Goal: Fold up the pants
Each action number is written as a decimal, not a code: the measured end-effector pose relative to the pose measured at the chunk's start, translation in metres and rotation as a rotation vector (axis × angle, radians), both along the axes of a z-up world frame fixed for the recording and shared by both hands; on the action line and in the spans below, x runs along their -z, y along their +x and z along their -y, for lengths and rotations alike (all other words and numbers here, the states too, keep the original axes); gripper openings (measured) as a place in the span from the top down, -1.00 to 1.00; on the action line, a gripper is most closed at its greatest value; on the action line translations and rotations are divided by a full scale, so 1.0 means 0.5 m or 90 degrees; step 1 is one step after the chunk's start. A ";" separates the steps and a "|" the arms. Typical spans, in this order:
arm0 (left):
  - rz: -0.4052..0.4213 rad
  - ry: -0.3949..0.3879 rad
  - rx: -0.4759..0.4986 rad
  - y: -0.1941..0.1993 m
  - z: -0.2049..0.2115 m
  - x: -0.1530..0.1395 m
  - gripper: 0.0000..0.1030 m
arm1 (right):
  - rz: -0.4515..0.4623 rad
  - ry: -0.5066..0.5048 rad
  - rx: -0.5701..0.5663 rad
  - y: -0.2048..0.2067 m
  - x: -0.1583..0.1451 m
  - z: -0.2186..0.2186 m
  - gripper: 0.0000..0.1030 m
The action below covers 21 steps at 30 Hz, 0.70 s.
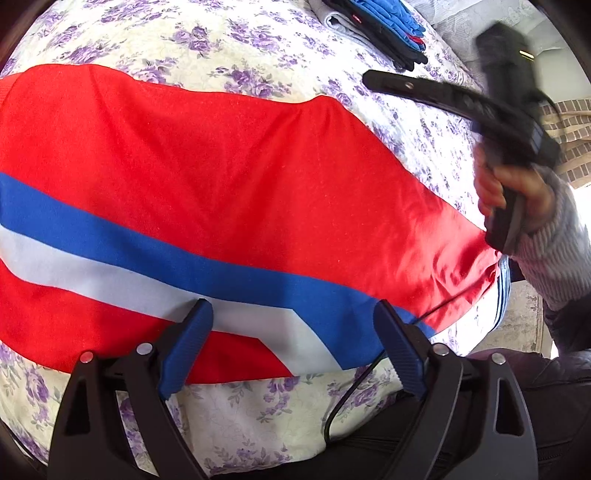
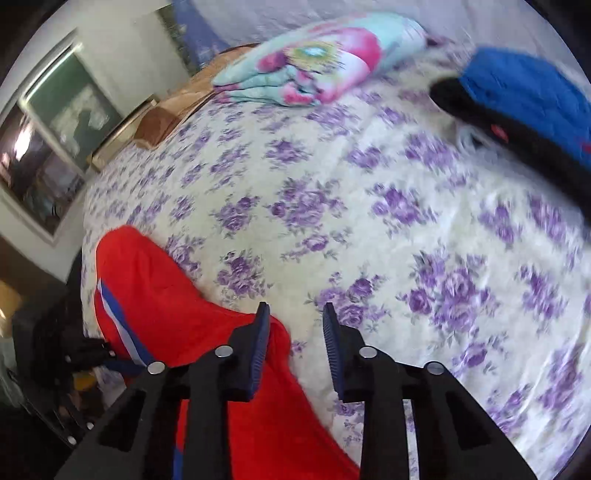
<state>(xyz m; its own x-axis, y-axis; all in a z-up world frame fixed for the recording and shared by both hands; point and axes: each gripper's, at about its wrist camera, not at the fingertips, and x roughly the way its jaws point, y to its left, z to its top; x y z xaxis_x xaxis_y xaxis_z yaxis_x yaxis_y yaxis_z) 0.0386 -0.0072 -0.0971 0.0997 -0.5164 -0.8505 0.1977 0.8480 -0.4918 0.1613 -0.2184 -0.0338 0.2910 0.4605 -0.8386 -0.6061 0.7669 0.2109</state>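
Red pants [image 1: 221, 166] with a blue and white side stripe lie spread flat on the floral bedspread [image 1: 155, 40]. My left gripper [image 1: 295, 314] is open and empty, its blue fingertips [image 1: 199, 317] just above the striped near edge. My right gripper [image 2: 295, 317] is open and empty, held above the bed over the far edge of the pants [image 2: 155, 291]. In the left wrist view the right gripper [image 1: 373, 79] shows at the upper right, held in a hand, raised off the cloth.
A stack of folded blue and black clothes [image 1: 380, 26] lies at the far side of the bed, also in the right wrist view [image 2: 524, 96]. A folded colourful blanket [image 2: 317, 62] lies further back. A black cable [image 1: 354, 384] hangs by the near edge.
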 end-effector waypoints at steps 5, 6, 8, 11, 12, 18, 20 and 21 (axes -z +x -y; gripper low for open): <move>-0.003 -0.005 0.014 0.005 0.000 0.000 -0.72 | -0.025 -0.088 -0.028 -0.021 0.069 -0.079 0.84; -0.004 -0.006 0.019 0.006 0.000 -0.001 -0.72 | -0.040 -0.089 0.002 -0.003 0.088 -0.077 1.00; -0.003 -0.007 0.030 0.008 0.001 -0.003 -0.72 | -0.063 -0.058 0.049 0.021 0.094 -0.077 1.00; 0.000 -0.004 0.051 0.009 0.005 -0.006 -0.72 | -0.018 -0.073 0.062 0.001 0.054 -0.087 1.00; 0.002 -0.002 0.059 0.008 0.007 -0.007 -0.72 | -0.004 -0.084 0.065 -0.010 0.038 -0.089 0.98; 0.015 -0.004 0.102 0.006 0.005 -0.011 -0.72 | -0.021 -0.211 0.133 -0.011 0.068 -0.103 0.83; 0.016 -0.012 0.109 0.005 0.002 -0.009 -0.72 | -0.038 -0.180 0.179 -0.002 0.078 -0.081 0.79; 0.017 -0.015 0.112 0.005 0.002 -0.008 -0.72 | -0.042 -0.168 0.210 -0.004 0.064 -0.072 0.67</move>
<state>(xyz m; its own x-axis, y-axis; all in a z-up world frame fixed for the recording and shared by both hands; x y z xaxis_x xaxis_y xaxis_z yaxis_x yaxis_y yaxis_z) 0.0411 -0.0079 -0.0933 0.0288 -0.5476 -0.8363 0.3555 0.7875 -0.5034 0.1594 -0.1823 -0.0660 0.3290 0.1196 -0.9367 -0.3113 0.9502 0.0120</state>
